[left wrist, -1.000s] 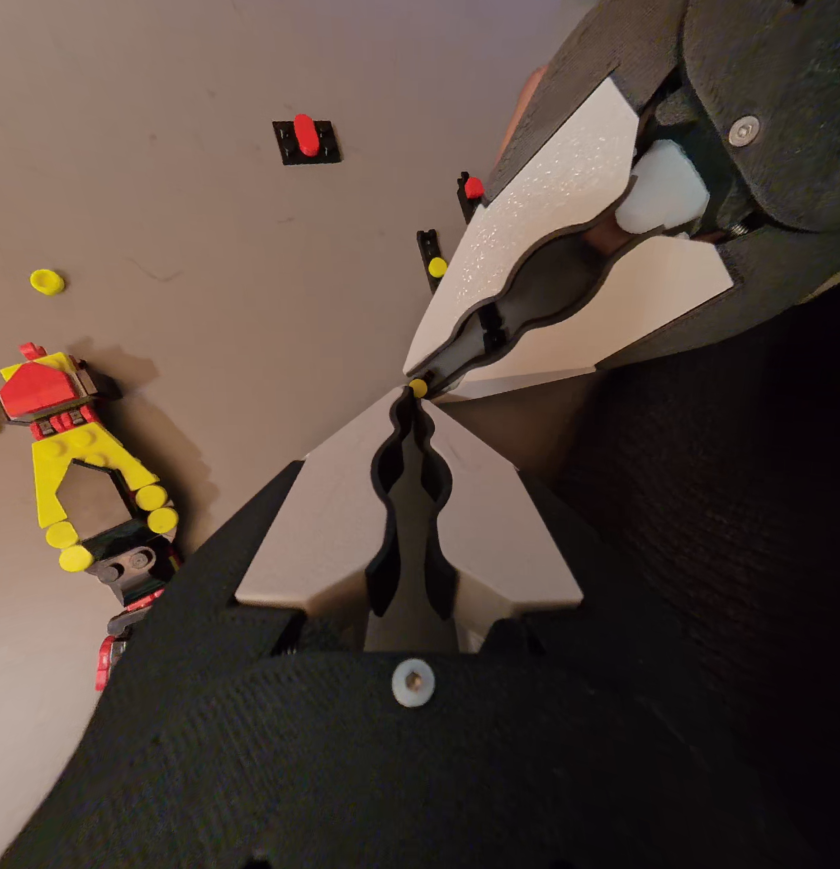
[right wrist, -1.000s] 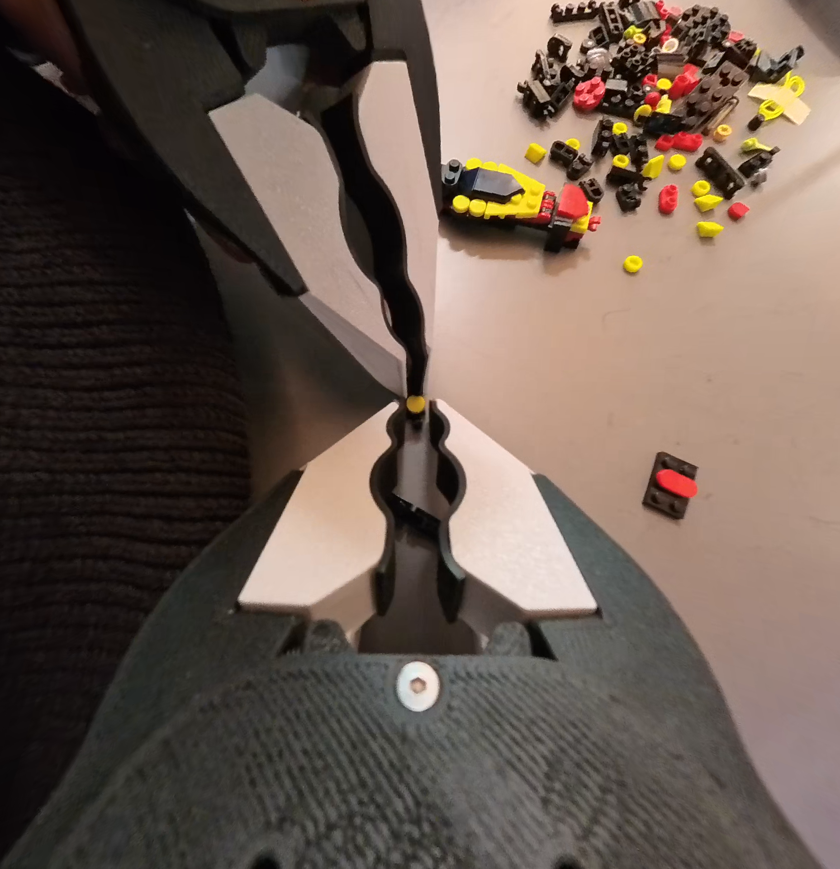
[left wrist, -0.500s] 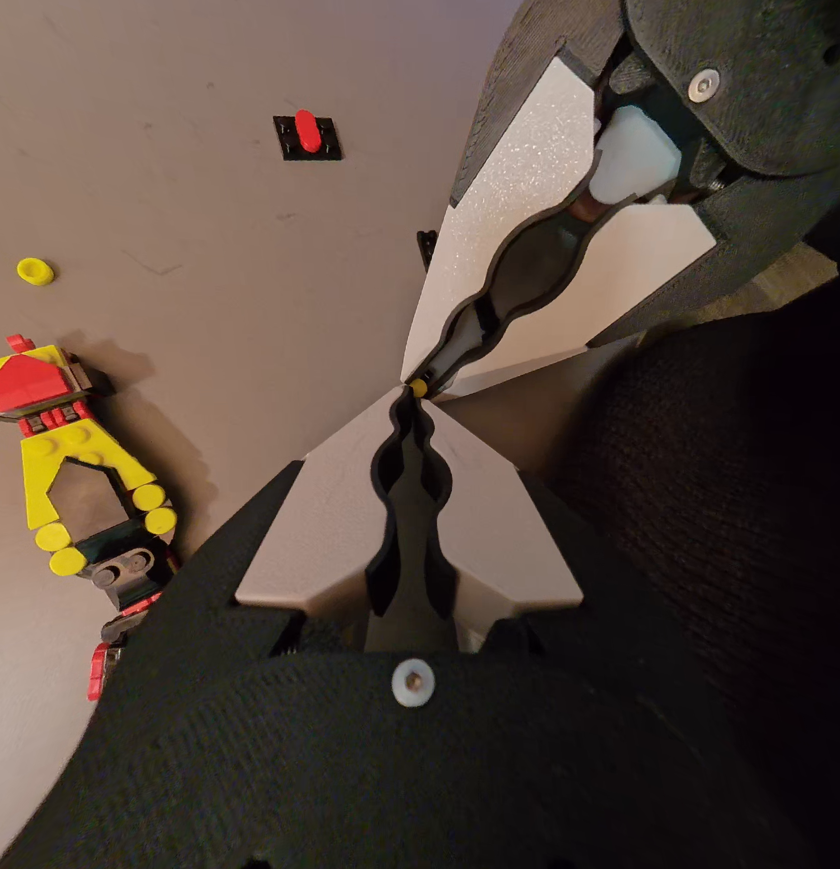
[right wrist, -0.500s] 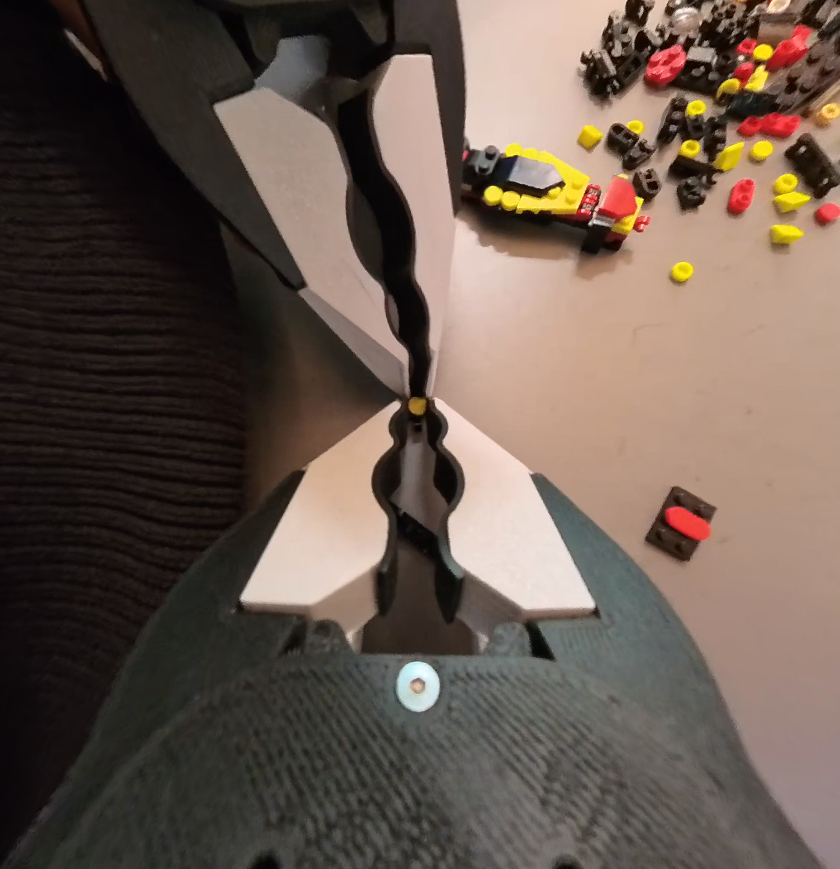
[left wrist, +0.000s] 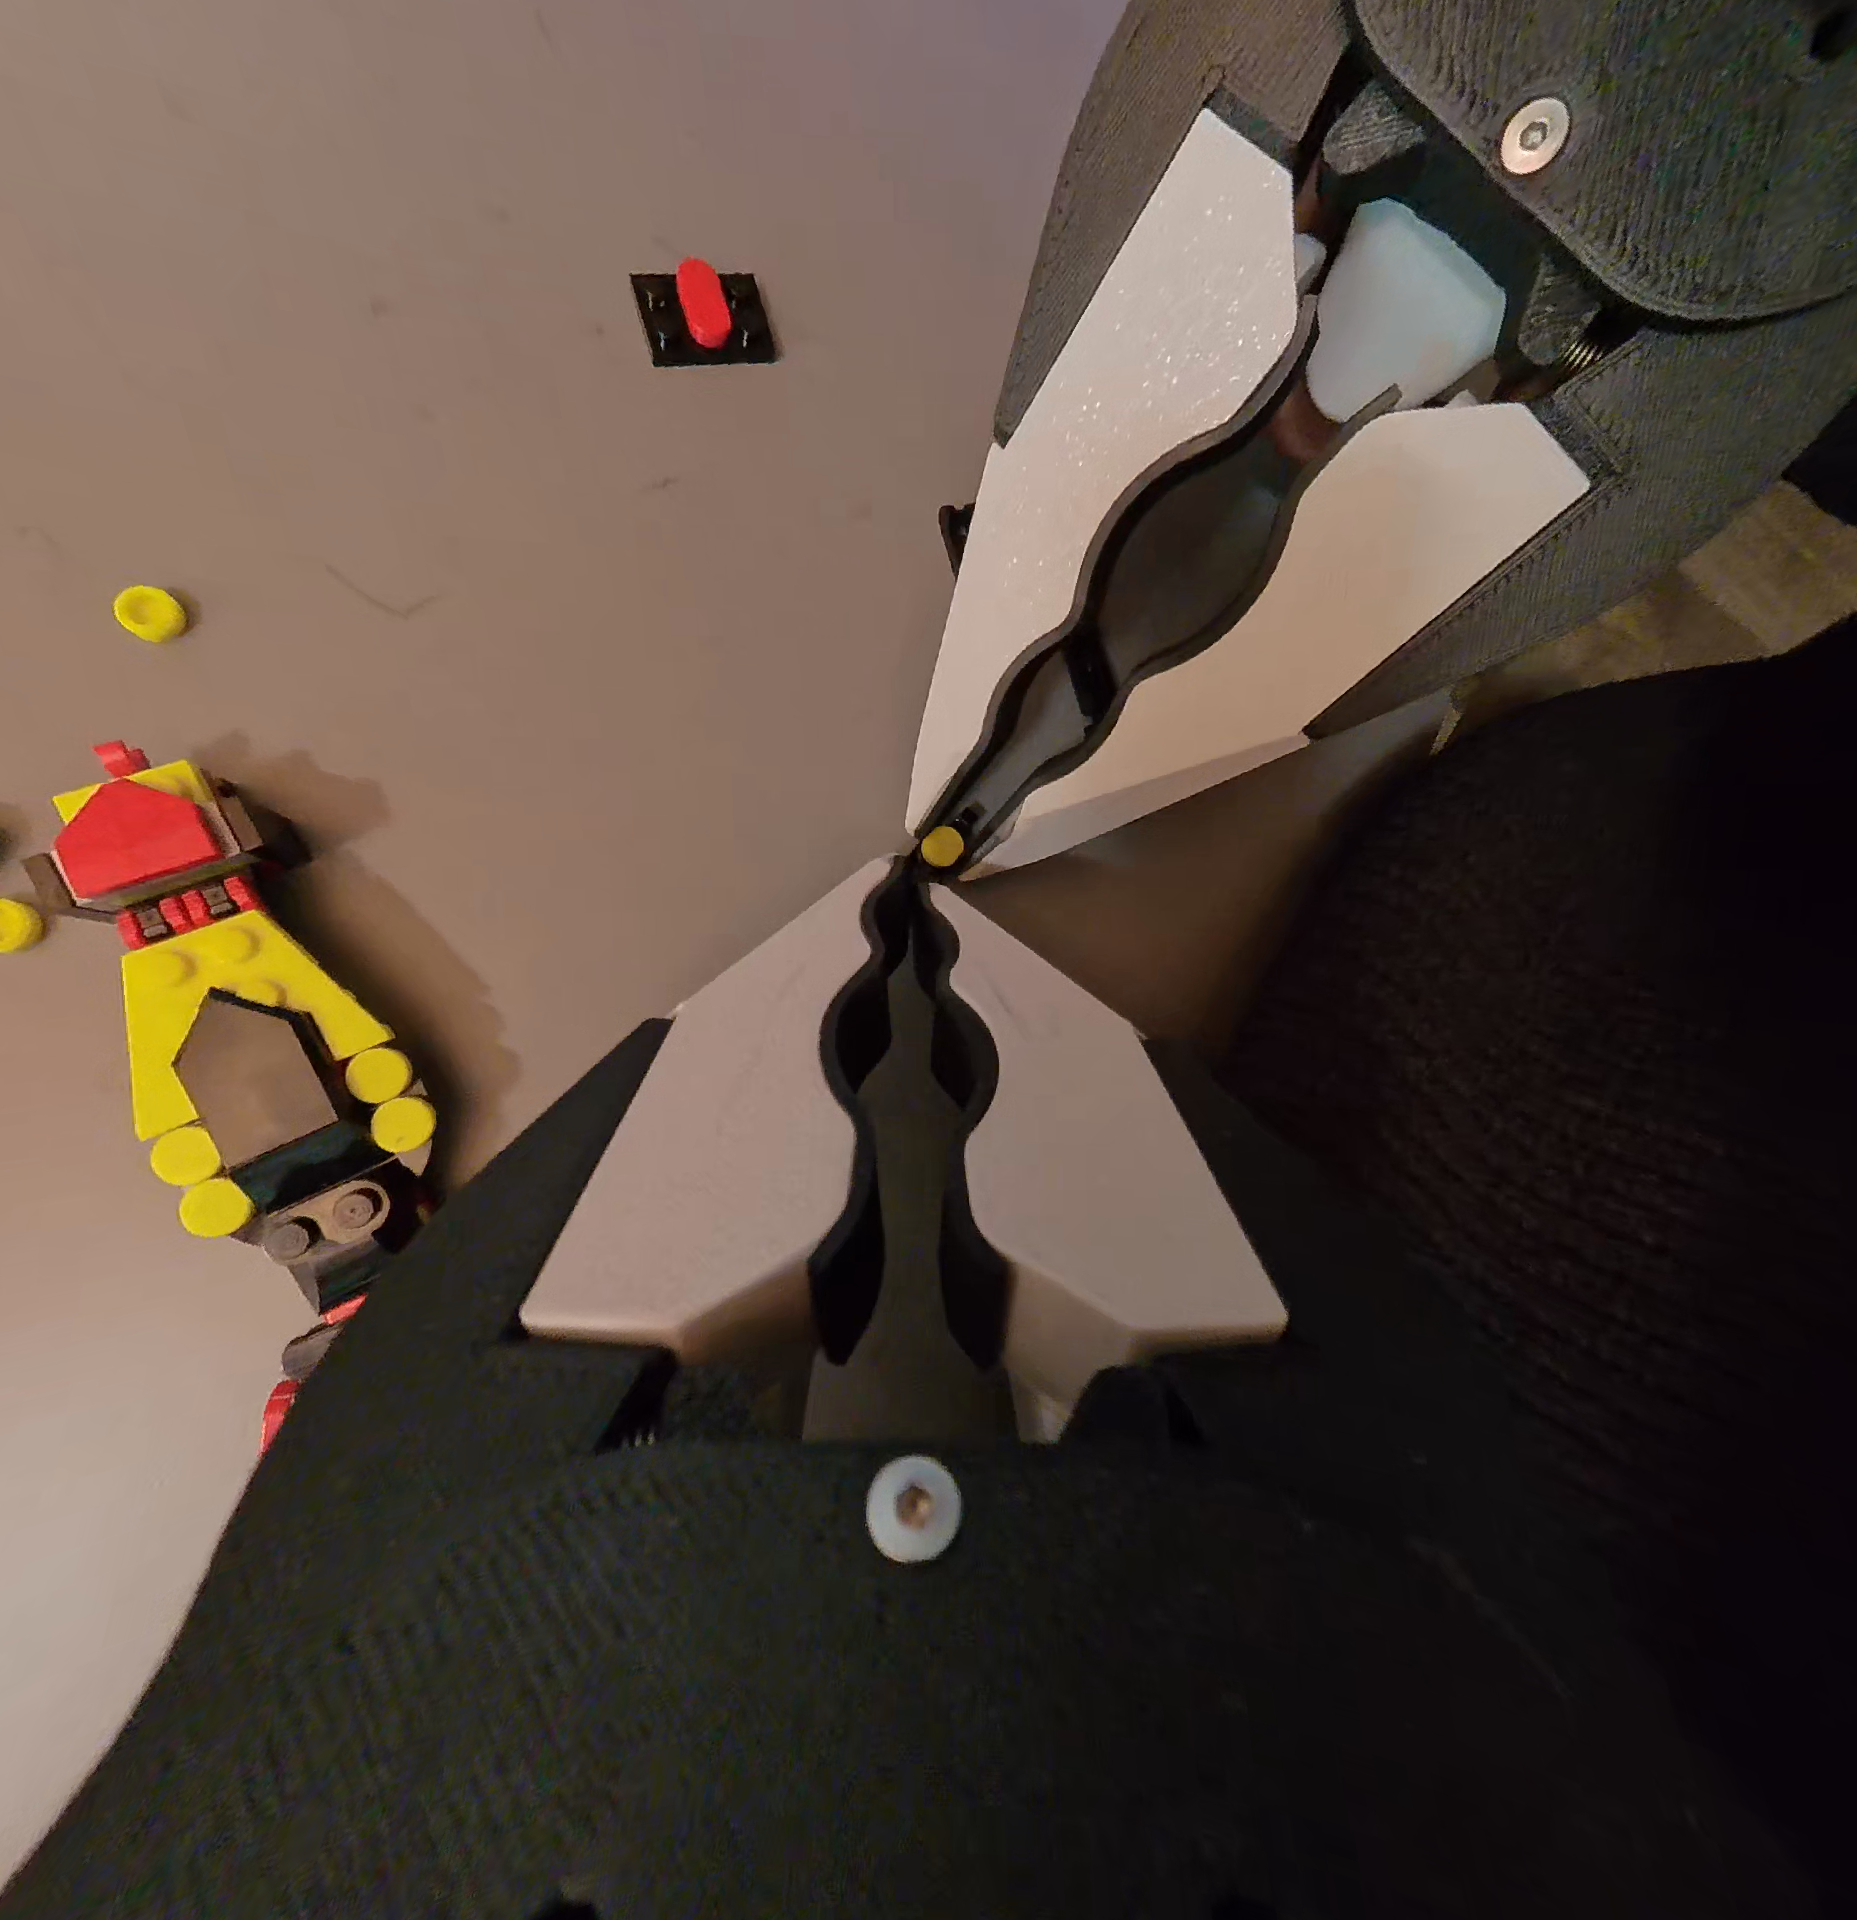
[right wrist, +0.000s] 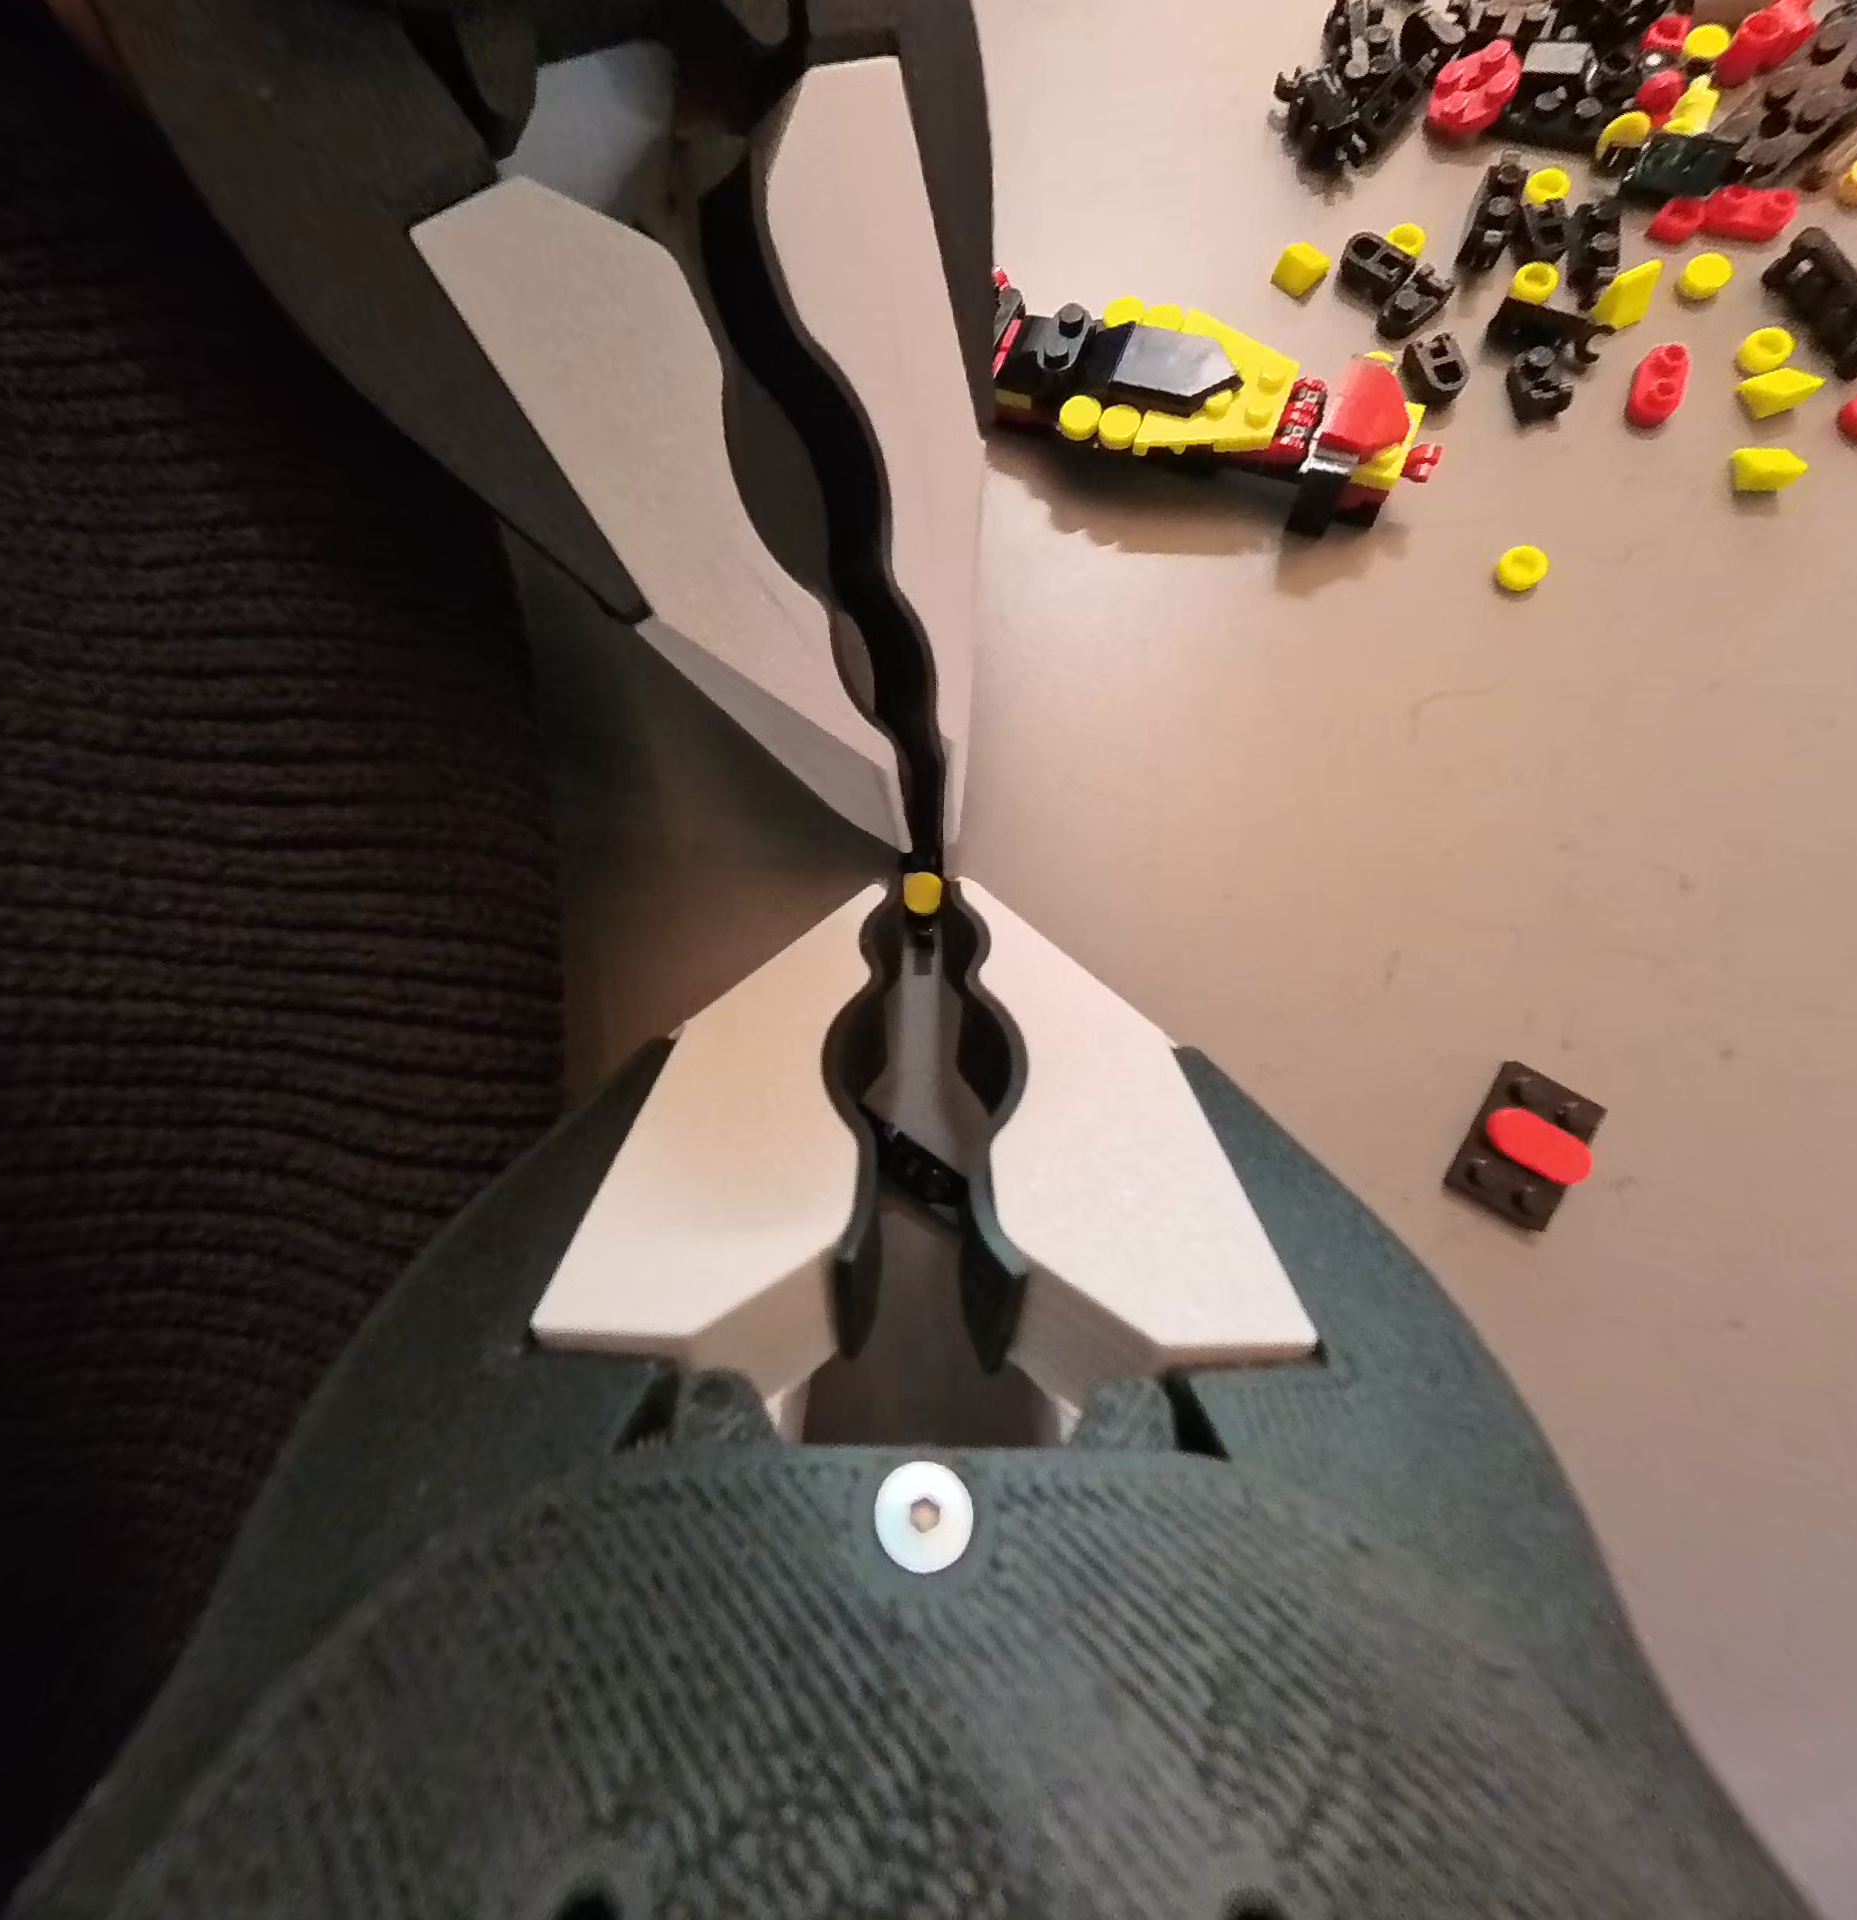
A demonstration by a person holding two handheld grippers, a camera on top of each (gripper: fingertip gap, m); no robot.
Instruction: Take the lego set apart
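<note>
Your two grippers meet tip to tip above the tan table (right wrist: 1319, 831). Your left gripper (left wrist: 908, 883) has its jaws drawn together; whether it pinches anything cannot be told. Your right gripper (right wrist: 922, 902) is clamped on a small black piece carrying a yellow stud (right wrist: 922, 891), right where the tips meet. The half-built yellow, red and black lego model (right wrist: 1204, 400) lies on the table beside a heap of loose pieces (right wrist: 1630, 187). A black plate with a red tile (right wrist: 1523, 1145) sits apart.
</note>
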